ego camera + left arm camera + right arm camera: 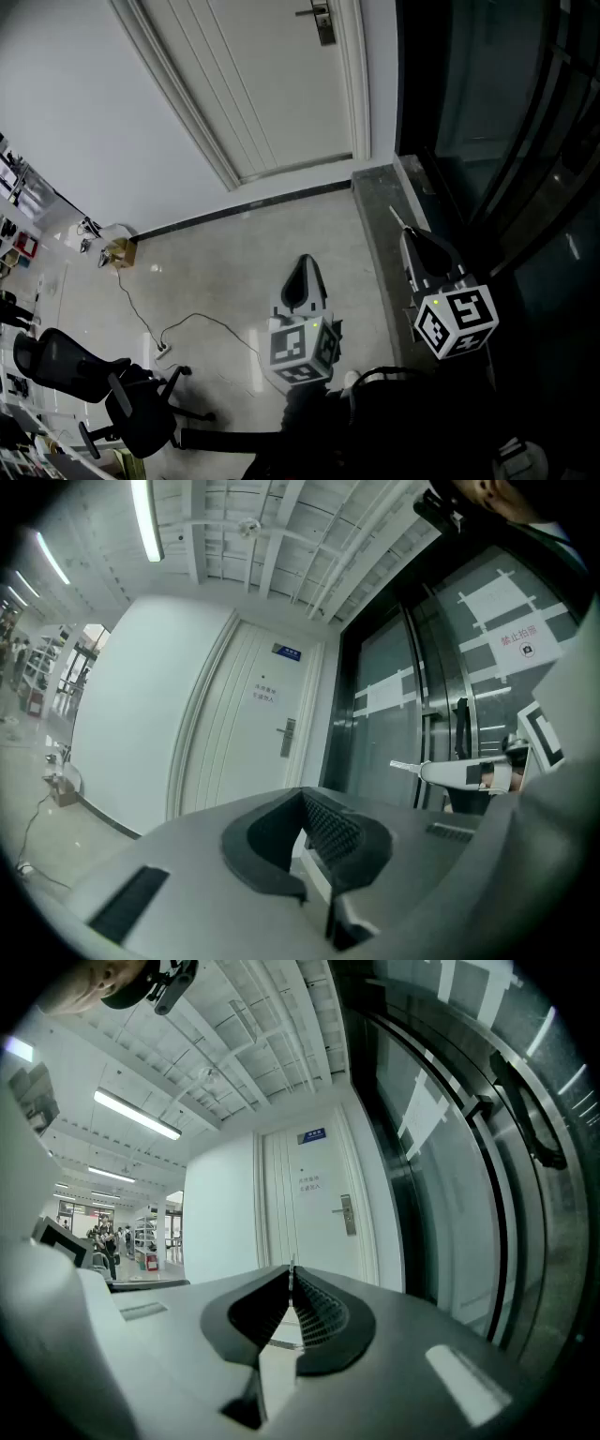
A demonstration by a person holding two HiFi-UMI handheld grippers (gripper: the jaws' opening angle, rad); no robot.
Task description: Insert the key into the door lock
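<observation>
The white door (272, 84) stands shut ahead, its metal lock plate and handle (324, 22) far off at the top of the head view. The lock (347, 1214) also shows small in the right gripper view, and the lock (288, 737) in the left gripper view. My right gripper (409, 232) is shut on a thin silver key (397, 217) whose tip juts past the jaws; the key (292, 1274) points roughly at the door. My left gripper (307, 260) hangs lower left, shut with nothing in it. Both are well short of the door.
Dark glass doors with metal frames (487, 112) run along the right. A black office chair (103, 384) stands at lower left, a cable (178, 328) trails over the glossy floor, and a small box (119, 251) sits by the white wall. Paper signs (310, 1183) hang on the door.
</observation>
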